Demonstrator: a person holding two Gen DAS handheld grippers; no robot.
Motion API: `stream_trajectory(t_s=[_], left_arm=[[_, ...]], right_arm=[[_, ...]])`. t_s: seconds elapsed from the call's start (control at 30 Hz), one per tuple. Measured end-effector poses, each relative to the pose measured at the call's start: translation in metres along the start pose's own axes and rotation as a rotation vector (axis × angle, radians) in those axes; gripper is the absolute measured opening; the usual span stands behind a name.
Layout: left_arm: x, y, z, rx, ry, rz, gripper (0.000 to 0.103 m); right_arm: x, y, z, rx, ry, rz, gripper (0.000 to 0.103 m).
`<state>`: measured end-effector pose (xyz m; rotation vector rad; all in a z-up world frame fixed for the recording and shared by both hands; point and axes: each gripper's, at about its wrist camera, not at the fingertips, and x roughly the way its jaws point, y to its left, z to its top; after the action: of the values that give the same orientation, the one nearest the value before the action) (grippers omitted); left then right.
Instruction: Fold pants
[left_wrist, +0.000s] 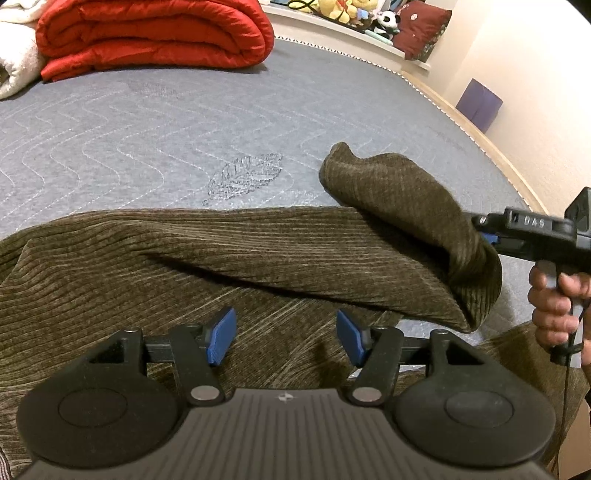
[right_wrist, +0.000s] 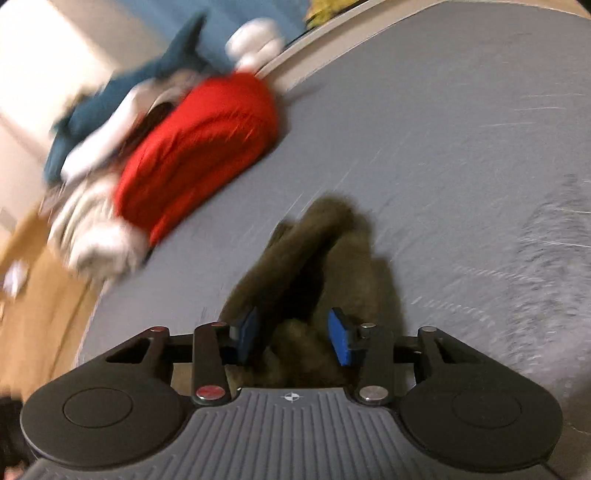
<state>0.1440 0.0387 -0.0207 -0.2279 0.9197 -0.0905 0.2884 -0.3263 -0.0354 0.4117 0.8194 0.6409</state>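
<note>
Both tools share a ribbed grey body with a small compass-like mark, round black discs at either side, black linkage arms and blue finger pads (left_wrist: 222, 335). The left gripper (left_wrist: 286, 338) has silver pivot screws; the right gripper (right_wrist: 291, 336) has two red. Bare-skinned right hand (left_wrist: 556, 306), thin black cable

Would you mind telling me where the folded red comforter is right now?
In the left wrist view the red comforter sits at the far left end of the grey mattress, beside a white blanket, well beyond the brown corduroy pants.
</note>
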Motion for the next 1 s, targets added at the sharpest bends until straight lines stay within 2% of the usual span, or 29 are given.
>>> stream_trajectory(t_s=[0.1,0.17,0.23,0.27,0.37,0.43,0.5,0.53,0.57,0.6,0.63,0.67,0.7,0.73,0.77,0.8,0.87,1.0], left_arm=[[0.002,0.0,-0.001,0.003,0.005,0.002,0.066],[0.004,-0.001,-0.002,0.005,0.008,0.003,0.066],[0.005,-0.001,-0.002,0.007,0.01,0.004,0.066],[0.005,-0.001,-0.002,0.007,0.01,0.005,0.066],[0.005,0.0,-0.003,0.007,0.007,0.002,0.066],[0.005,0.0,-0.004,0.004,0.003,-0.004,0.066],[0.004,-0.002,-0.004,0.007,-0.002,-0.014,0.066],[0.004,-0.003,-0.005,0.011,-0.004,-0.019,0.066],[0.004,-0.005,-0.005,0.016,-0.005,-0.024,0.066],[0.005,-0.006,-0.006,0.021,-0.005,-0.029,0.066],[0.005,-0.008,-0.007,0.026,-0.004,-0.032,0.066],[0.006,-0.009,-0.008,0.033,-0.002,-0.033,0.066],[0.006,-0.01,-0.008,0.037,0.0,-0.033,0.066],[0.007,-0.011,-0.009,0.041,0.002,-0.034,0.066],[0.007,-0.012,-0.009,0.043,0.005,-0.038,0.066],[0.008,-0.012,-0.009,0.045,0.007,-0.042,0.066],[0.009,-0.015,-0.01,0.056,0.013,-0.055,0.066],[0.014,-0.022,-0.015,0.091,0.032,-0.074,0.066]], right_arm=[[0.009,0.019,-0.006,-0.116,0.068,-0.01,0.045],[0.012,0.031,-0.01,-0.189,0.108,-0.036,0.041],[0.017,0.041,-0.013,-0.257,0.143,-0.093,0.019],[0.019,0.046,-0.014,-0.282,0.15,-0.101,0.016],[0.002,0.056,-0.009,-0.31,0.073,-0.108,0.012],[-0.031,0.055,0.006,-0.225,-0.098,-0.07,0.011],[-0.076,0.036,0.015,-0.061,-0.397,-0.046,0.011],[-0.099,0.019,0.013,0.052,-0.551,-0.085,0.011],[-0.115,0.005,0.008,0.152,-0.667,-0.161,0.011],[-0.128,-0.012,0.001,0.273,-0.747,-0.272,0.011],[-0.132,-0.03,-0.009,0.377,-0.761,-0.388,0.011],[-0.129,-0.043,-0.016,0.434,-0.722,-0.476,0.011],[-0.12,-0.058,-0.02,0.475,-0.629,-0.561,0.012],[-0.108,-0.073,-0.024,0.512,-0.496,-0.641,0.015],[-0.1,-0.085,-0.029,0.556,-0.419,-0.663,0.016],[-0.097,-0.097,-0.035,0.601,-0.384,-0.626,0.016],[-0.095,-0.112,-0.04,0.663,-0.349,-0.548,0.025],[-0.102,-0.123,-0.038,0.709,-0.396,-0.426,0.038]])
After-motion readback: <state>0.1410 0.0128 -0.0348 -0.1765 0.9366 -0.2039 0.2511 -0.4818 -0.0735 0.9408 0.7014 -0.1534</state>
